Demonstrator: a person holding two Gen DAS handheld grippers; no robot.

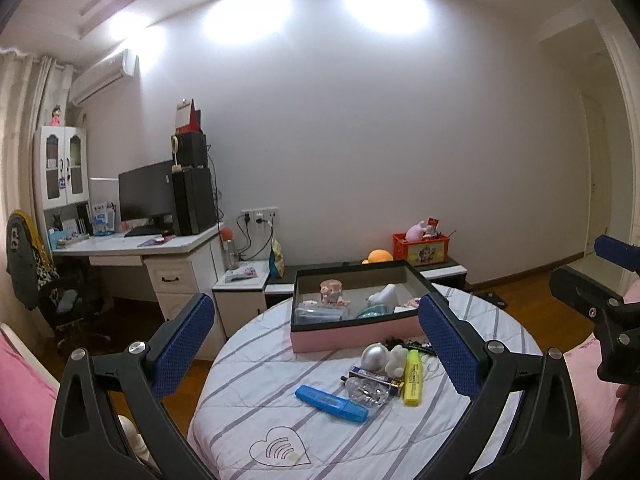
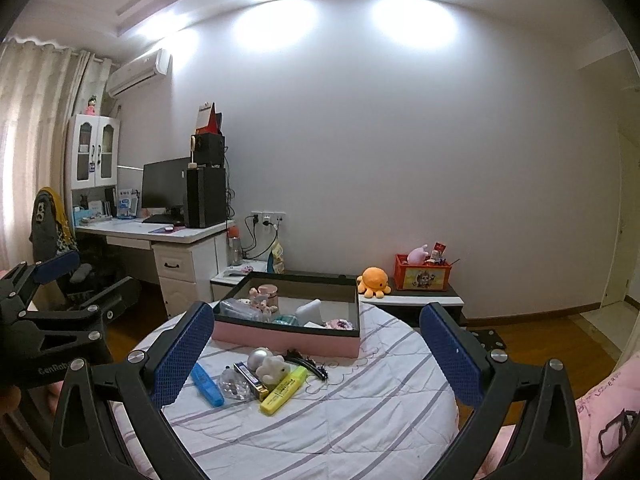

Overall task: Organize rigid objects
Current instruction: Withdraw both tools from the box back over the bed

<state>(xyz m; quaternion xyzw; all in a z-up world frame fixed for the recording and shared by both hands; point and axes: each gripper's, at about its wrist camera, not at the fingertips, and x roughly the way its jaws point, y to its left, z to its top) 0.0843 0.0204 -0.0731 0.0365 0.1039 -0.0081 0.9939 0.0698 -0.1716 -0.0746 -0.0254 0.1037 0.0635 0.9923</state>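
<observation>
A pink box (image 1: 356, 338) (image 2: 288, 336) with a dark rim stands on a round striped table and holds several small items. In front of it lies a loose pile: a blue marker (image 1: 331, 403) (image 2: 207, 385), a yellow highlighter (image 1: 413, 378) (image 2: 285, 390), a silver ball (image 1: 374, 356) (image 2: 258, 358), a white figurine (image 1: 396, 360) (image 2: 273, 368) and a clear plastic piece (image 1: 366, 392) (image 2: 234, 386). My left gripper (image 1: 318, 344) is open, held above and short of the pile. My right gripper (image 2: 316, 350) is open too, hovering over the table with nothing between its fingers.
The round table (image 1: 280, 420) (image 2: 380, 400) has a striped quilted cover. A white desk (image 1: 132, 246) with a monitor stands at the left, a low cabinet (image 2: 412, 300) with an orange plush and a red crate behind. Wooden floor lies to the right.
</observation>
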